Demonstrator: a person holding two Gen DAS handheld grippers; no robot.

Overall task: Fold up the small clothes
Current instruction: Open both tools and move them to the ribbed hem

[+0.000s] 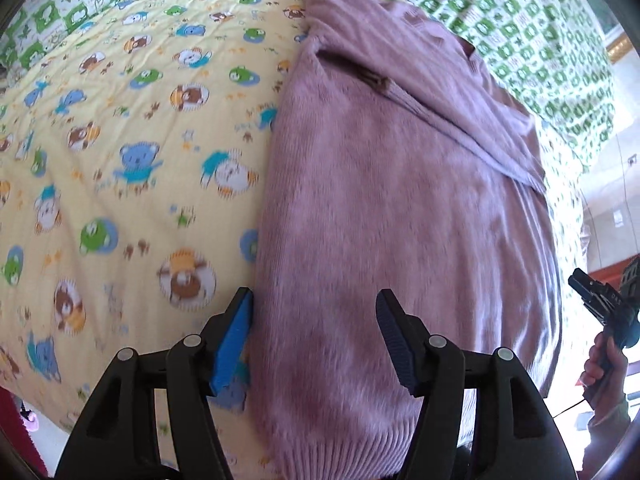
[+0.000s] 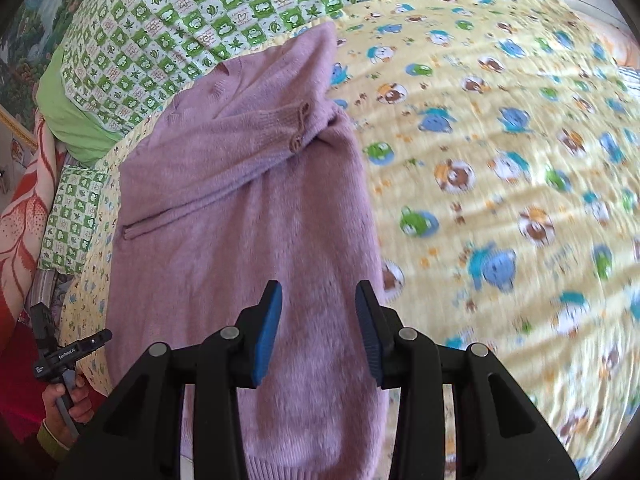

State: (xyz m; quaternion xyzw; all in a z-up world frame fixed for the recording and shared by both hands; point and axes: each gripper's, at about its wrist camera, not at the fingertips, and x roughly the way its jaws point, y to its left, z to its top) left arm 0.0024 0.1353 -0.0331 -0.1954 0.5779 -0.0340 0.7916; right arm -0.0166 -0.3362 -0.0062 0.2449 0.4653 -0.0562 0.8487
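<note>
Both tools hang released — the left gripper [image 1: 314, 334] and right gripper [image 2: 319, 328] gape above the pink sweater [image 1: 400, 220], grasping nothing. It lies mid-frame on the cartoon-print sheet [image 1: 120, 160]; a green checked quilt [image 2: 180, 20] sits bunched at upper left in the right wrist view.

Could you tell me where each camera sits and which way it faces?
Left wrist: on the left gripper, looking steeply down its open fingers at the sweater on the quilt; the right hand shows at the right edge.
Right wrist: on the right gripper, looking down at the same sweater; the left hand shows at lower left.
Shared: sweater, quilt, green checked cover.
</note>
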